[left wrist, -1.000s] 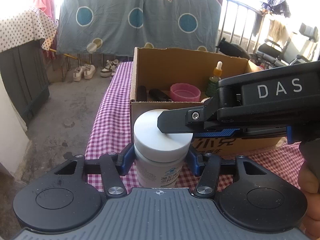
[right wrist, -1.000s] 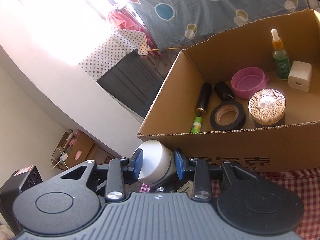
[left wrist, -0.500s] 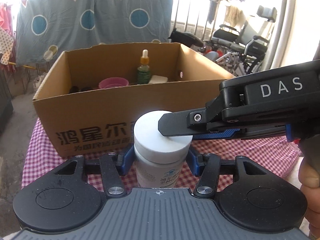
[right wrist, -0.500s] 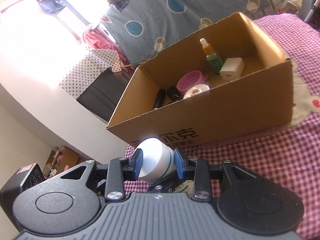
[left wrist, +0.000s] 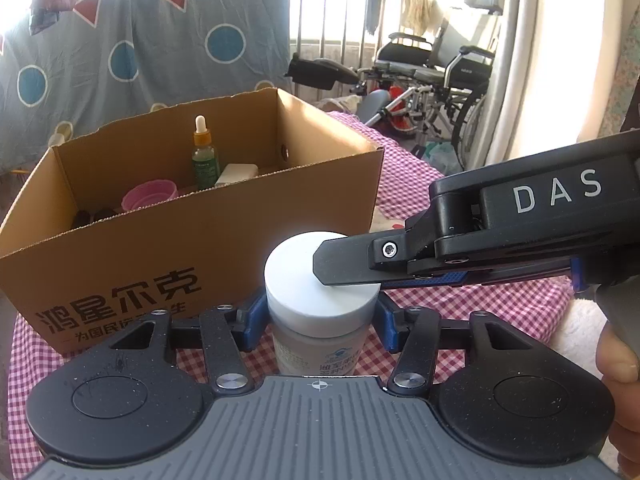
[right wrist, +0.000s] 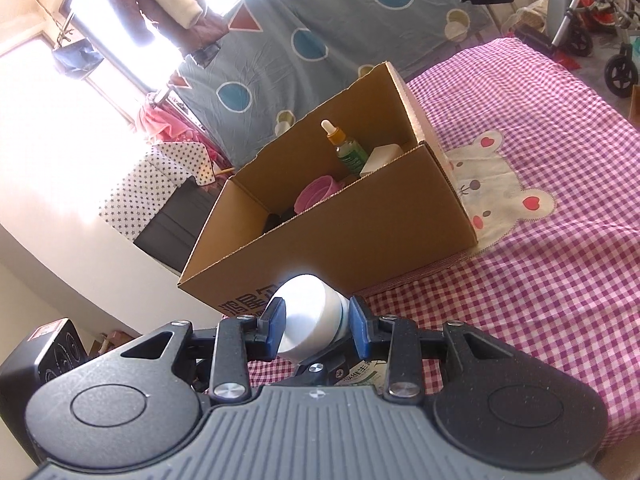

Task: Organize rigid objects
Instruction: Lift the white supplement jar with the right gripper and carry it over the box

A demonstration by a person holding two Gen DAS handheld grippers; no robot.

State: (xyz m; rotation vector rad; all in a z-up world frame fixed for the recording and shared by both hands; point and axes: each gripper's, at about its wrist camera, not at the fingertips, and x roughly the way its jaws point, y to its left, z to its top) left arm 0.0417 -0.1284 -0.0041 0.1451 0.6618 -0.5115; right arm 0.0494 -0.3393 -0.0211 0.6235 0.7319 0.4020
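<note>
Left gripper (left wrist: 320, 316) clamps the round white plastic jar (left wrist: 318, 320); right gripper (right wrist: 316, 326) apparently pinches its smooth lid (right wrist: 306, 316).

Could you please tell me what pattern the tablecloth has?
The tablecloth is pink-and-white gingham check, clearest in the right wrist view.

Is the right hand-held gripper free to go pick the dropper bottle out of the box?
Probably not yet: the right hand-held gripper is shut on the white jar's lid. The dropper bottle stands unobstructed in the open cardboard box.
</note>
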